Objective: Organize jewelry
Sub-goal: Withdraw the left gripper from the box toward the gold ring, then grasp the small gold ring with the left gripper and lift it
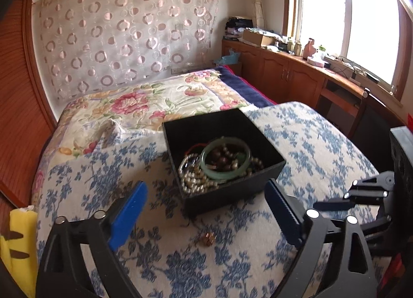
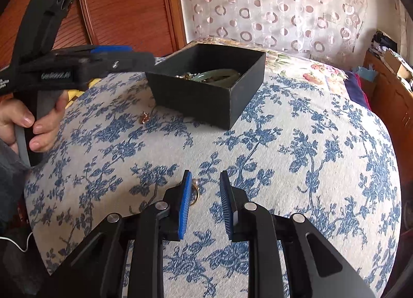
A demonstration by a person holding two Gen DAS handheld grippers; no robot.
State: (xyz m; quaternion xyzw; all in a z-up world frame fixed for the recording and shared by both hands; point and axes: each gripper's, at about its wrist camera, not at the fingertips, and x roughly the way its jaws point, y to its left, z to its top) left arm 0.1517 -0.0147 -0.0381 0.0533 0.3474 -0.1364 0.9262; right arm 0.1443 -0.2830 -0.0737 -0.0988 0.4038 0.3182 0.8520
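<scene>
Blue-flowered bedspread (image 2: 322, 143) is carrying a black jewelry box (image 2: 206, 88); right gripper (image 2: 205, 181), fingers parted and gripping nothing, is nearing a gold ring (image 2: 195, 194), likely nudging it aside; left gripper (image 1: 206, 194) is gaping empty.

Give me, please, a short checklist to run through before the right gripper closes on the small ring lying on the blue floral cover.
1. Right gripper open: ok, a clear gap shows between the blue pads.
2. Ring between the fingers: not ok, it sits against the left pad, partly hidden, so the gripper wants centring.
3. Black box open and reachable: ok, no lid; the green bangle and bead strands lie inside.
4. Left gripper out of the way: ok, open and empty, hovering in front of the box.
5. Other loose pieces: not ok, a small gold pendant lies on the cover.
6. Ring lying flat: cannot tell.
</scene>
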